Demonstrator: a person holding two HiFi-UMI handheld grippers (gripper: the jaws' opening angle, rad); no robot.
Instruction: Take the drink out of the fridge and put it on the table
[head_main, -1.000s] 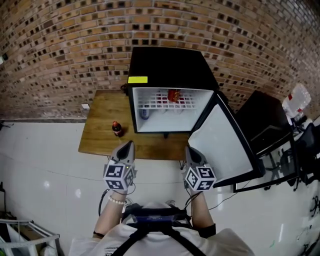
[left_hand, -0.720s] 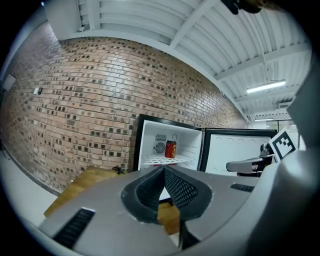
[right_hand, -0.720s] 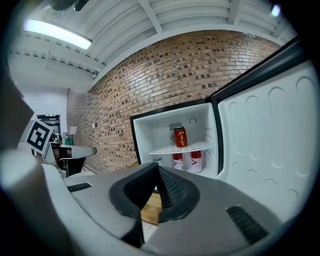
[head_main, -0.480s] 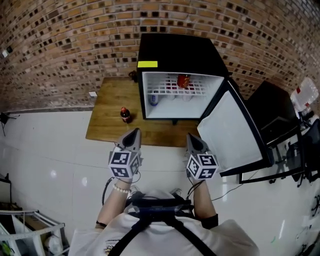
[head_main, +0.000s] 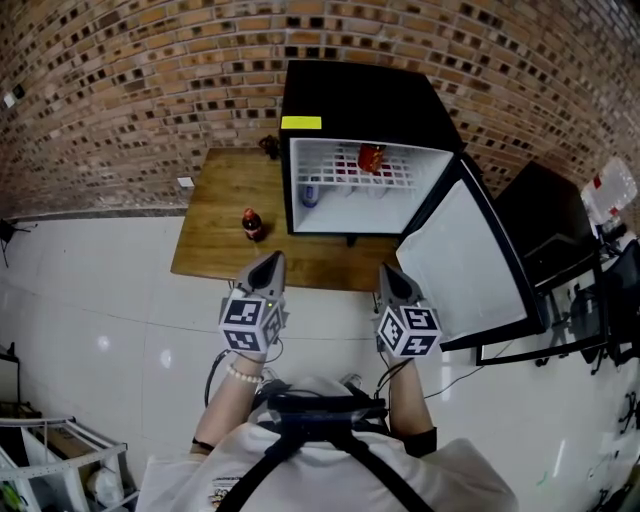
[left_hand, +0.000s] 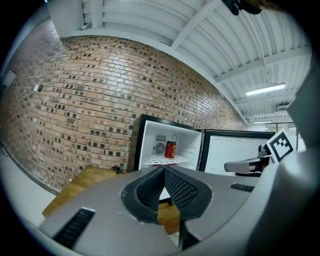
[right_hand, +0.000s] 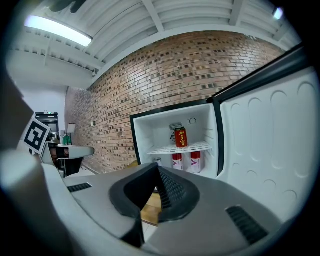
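A small black fridge (head_main: 365, 95) stands on a low wooden table (head_main: 215, 215) with its door (head_main: 465, 265) swung open to the right. On its wire shelf stands a red can (head_main: 371, 157) (left_hand: 170, 149) (right_hand: 180, 137). Two red-and-white cans (right_hand: 177, 161) and a pale can (head_main: 310, 193) sit on the level below. A dark cola bottle (head_main: 252, 226) stands on the table left of the fridge. My left gripper (head_main: 271, 266) and right gripper (head_main: 391, 273) are both shut and empty, held side by side in front of the table's near edge.
A brick wall (head_main: 130, 90) runs behind the table. The open door juts out on the right, close to my right gripper. A black stand (head_main: 545, 250) and dark chair parts (head_main: 610, 300) crowd the far right. White tiled floor (head_main: 90, 330) lies on the left.
The view has shifted, so the fridge and table now sit slightly higher and further right in the head view. Both grippers stay shut, side by side.
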